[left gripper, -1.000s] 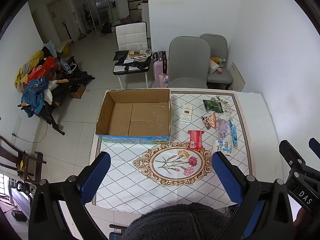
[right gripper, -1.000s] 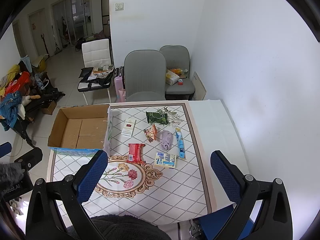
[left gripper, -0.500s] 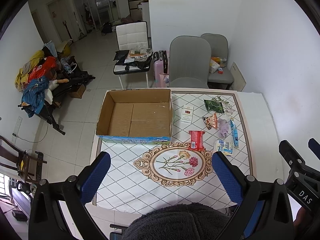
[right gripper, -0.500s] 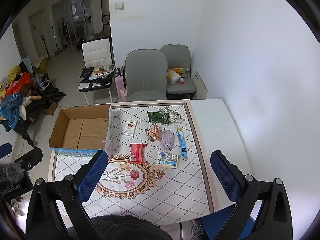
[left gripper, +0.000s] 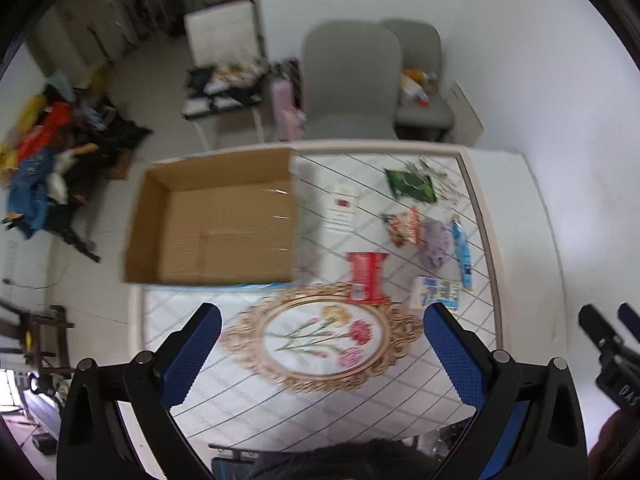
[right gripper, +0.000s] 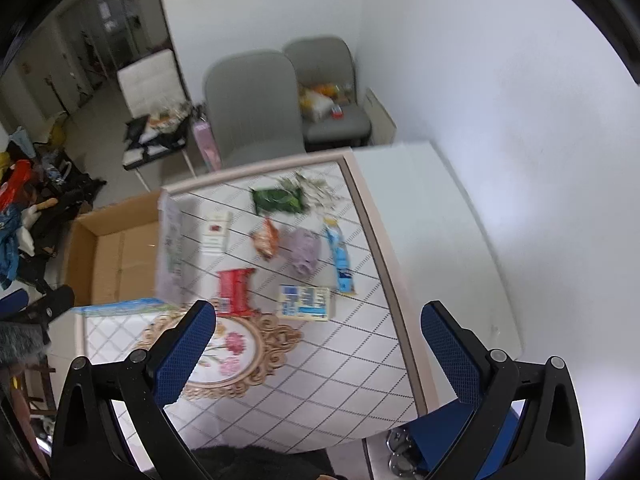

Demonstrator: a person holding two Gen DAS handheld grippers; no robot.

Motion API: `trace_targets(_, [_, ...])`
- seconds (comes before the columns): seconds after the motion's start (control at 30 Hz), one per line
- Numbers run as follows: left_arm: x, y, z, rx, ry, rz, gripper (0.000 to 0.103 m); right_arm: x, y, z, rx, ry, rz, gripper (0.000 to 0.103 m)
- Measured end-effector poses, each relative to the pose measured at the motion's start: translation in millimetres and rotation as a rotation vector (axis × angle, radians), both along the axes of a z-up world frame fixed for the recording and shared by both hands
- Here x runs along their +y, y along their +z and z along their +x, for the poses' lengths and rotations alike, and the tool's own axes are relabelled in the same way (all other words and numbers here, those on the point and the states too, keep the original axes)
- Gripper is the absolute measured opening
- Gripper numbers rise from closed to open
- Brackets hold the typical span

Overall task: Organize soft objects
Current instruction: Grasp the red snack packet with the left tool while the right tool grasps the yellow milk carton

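Looking down from the left wrist camera, the left gripper (left gripper: 320, 344) hangs above the near edge of the worktop (left gripper: 508, 208), its blue-padded fingers (left gripper: 192, 350) spread wide with nothing between them. An open cardboard box (left gripper: 212, 220) sits on the worktop's left side, its brown floor bare. To the right of the box lie the loose items: a white card pack (left gripper: 342, 208), a green packet (left gripper: 411, 185), an orange snack bag (left gripper: 402, 226), a lilac cloth (left gripper: 436, 242) bunched just beside a blue tube (left gripper: 461, 250), a red packet (left gripper: 365, 278) at the rim of the flower medallion (left gripper: 326, 338), and a blue-and-white pack (left gripper: 438, 293) near the right finger. Part of the right gripper (left gripper: 616, 356) shows at the frame's right edge. Dark hair of the person (left gripper: 340, 462) fills the bottom.

From the right wrist camera, the right gripper (right gripper: 318, 344) is likewise held wide apart and empty above the worktop (right gripper: 400, 352). The lilac cloth (right gripper: 302, 250) lies between the orange snack bag (right gripper: 266, 238) and the blue tube (right gripper: 340, 258), with the green packet (right gripper: 277, 200) beyond them and the blue-and-white pack (right gripper: 306, 303) nearer. The red packet (right gripper: 236, 286) and white card pack (right gripper: 216, 232) lie toward the cardboard box (right gripper: 116, 254) on the left. This view is blurred, so labels cannot be read.
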State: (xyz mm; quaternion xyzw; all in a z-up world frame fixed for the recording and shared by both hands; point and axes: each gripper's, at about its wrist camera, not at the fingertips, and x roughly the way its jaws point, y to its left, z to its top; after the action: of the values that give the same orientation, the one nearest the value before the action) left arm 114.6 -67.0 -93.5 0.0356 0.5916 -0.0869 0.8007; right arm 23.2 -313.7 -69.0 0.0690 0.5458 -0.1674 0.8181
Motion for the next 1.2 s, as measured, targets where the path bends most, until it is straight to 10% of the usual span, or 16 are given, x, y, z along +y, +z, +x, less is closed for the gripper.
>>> trace_targets(0.3, [-72.1, -159.4, 87.8, 0.3, -0.043, 0.041, 0.101, -78.6, -165.1, 83.4, 0.211, -0.004, 0.136, 0.103])
trace_targets(0.53, [-90.0, -250.2, 97.5, 0.469, -0.055, 0.111, 0.1, -52.8, -277.4, 123.6, 0.393, 0.254, 0.187, 0.103])
trace_targets(0.9, [-73.6, -310.0, 80.7, 0.567, -0.037, 0.159, 0.1, 22.8, -333.1, 106.9, 0.552, 0.918, -0.08, 0.103])
trace_targets(1.2, [-65.0, -328.2, 64.5, 0.567, -0.069, 0.215, 0.098, 54.4, -376.8, 103.1, 0.646, 1.04, -0.112, 0.09])
